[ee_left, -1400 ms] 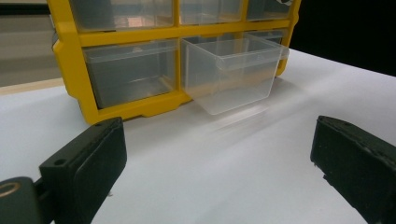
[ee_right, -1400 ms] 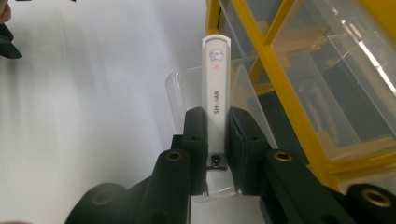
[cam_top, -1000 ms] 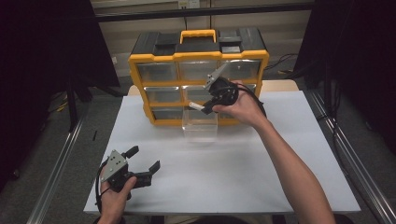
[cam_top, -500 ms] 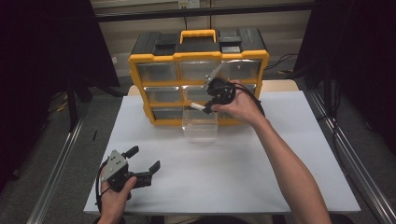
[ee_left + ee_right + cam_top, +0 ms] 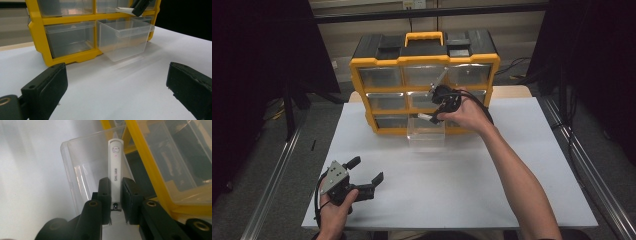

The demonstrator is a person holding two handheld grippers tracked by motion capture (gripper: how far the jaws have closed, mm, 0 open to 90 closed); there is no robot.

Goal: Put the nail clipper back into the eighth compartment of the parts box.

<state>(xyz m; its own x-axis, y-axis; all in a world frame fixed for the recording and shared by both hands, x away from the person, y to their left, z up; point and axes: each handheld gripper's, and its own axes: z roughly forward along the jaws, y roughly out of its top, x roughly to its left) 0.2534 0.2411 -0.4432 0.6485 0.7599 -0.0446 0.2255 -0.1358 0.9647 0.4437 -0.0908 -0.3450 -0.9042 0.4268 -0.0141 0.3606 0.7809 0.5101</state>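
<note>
At the centre of the high view, the right gripper (image 5: 428, 118) pinches a slim white pen-like stick (image 5: 115, 166) over the clear drawer (image 5: 426, 136) pulled out of the yellow organizer (image 5: 424, 60), while the left gripper (image 5: 368, 172) rests spread wide at lower left.

A: Organizer (image 5: 424, 55)?
B: On the table (image 5: 512, 195), far edge.
A: Pulled-out drawer (image 5: 427, 135)?
B: Before the organizer's bottom row, touching it.
A: Pen-like stick (image 5: 115, 162)?
B: Above the drawer.
A: Left gripper (image 5: 364, 175)?
B: Near-left corner.
</note>
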